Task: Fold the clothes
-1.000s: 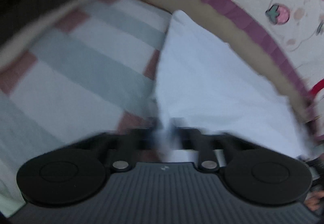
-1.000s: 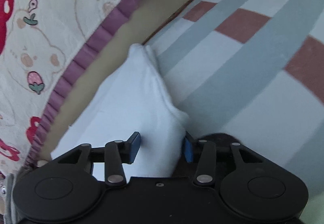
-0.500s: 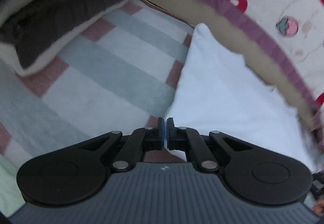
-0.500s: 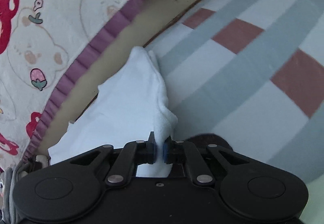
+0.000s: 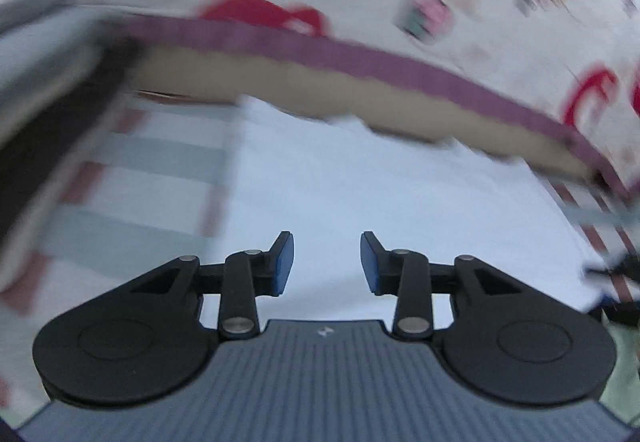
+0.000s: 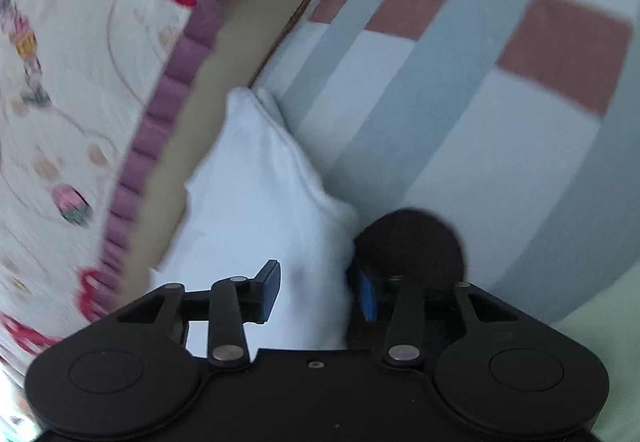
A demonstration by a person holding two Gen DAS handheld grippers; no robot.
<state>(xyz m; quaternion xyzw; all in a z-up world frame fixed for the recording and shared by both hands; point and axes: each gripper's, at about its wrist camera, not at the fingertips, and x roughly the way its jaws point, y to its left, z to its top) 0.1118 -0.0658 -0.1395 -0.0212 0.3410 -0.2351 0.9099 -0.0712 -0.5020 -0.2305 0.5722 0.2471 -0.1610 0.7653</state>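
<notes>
left gripper point(image 5: 327, 262): jaws just opened, nothing pinched, hovering over the white garment point(image 5: 380, 202) | right gripper point(image 6: 316, 290): also just let go, cloth corner loose between its pads | garment: folded on the striped sheet point(image 6: 460, 130), far edge against the bear-print quilt point(image 6: 80, 82), I think (blurry) | tip: back straight out, don't snag the fold

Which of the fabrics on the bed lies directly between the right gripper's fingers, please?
The plain white garment; the striped sheet and the bear-print quilt lie to either side of the right gripper.
</notes>
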